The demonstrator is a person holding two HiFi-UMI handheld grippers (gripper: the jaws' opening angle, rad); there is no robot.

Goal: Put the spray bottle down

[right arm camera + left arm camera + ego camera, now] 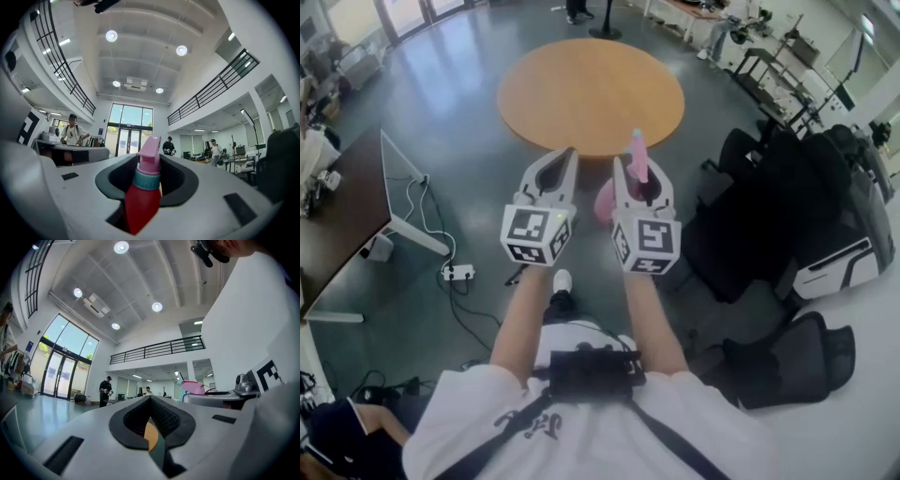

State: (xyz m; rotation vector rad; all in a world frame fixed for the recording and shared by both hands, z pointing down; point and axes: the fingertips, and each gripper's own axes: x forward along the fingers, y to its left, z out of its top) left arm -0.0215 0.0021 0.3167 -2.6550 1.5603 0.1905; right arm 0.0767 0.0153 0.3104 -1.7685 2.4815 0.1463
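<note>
The bottle (pixel 142 197) is clamped at its red body in the jaws of the right gripper (pixel 149 164) and held in the air short of the round wooden worktop (pixel 581 89). Its plastic looks smooth, rigid and probably light and slippery. The body is judged the safer hold, not the pink head. The jaws of the left gripper (pixel 150 401) are closed on nothing.
</note>
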